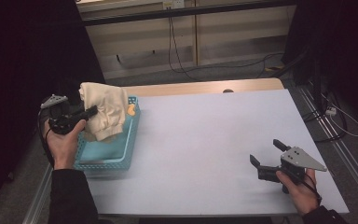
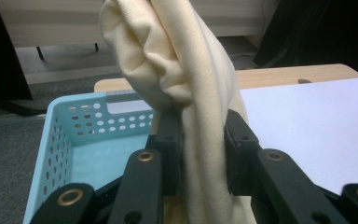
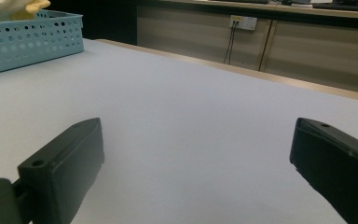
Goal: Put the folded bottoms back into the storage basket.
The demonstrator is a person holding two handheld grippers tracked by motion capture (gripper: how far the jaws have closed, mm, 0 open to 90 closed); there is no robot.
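I read this as the lift-out step: my left gripper (image 1: 89,112) has its two black jaws clamped on a cream-coloured, soft knitted cloth garment (image 1: 103,109) and holds it up over the pale blue perforated plastic basket (image 1: 129,150), which sits at about nine o'clock on the white table top (image 1: 205,140). In the left gripper view the cloth (image 2: 186,93) runs as a thick twisted rope between the jaws, bunching into a rounded fold above them, with the basket's (image 2: 56,140) holed wall behind and to the left.

The cloth looks heavy and limp — deep folds, a fine ribbed weave, a cuffed end hanging down toward the basket floor. I cannot tell whether that lower end has cleared the rim. A small yellow-orange piece (image 1: 131,110) shows at the basket's far edge, at roughly one o'clock from the cloth; what it is I cannot make out.

My right gripper (image 1: 266,155) waits at about four o'clock on the table, well apart from the basket, its jaws spread wide with bare table between them.

Next, I judge, the cloth must be raised until its tail clears the rim, then carried toward three o'clock onto the open table — where the right gripper could take a second corner.
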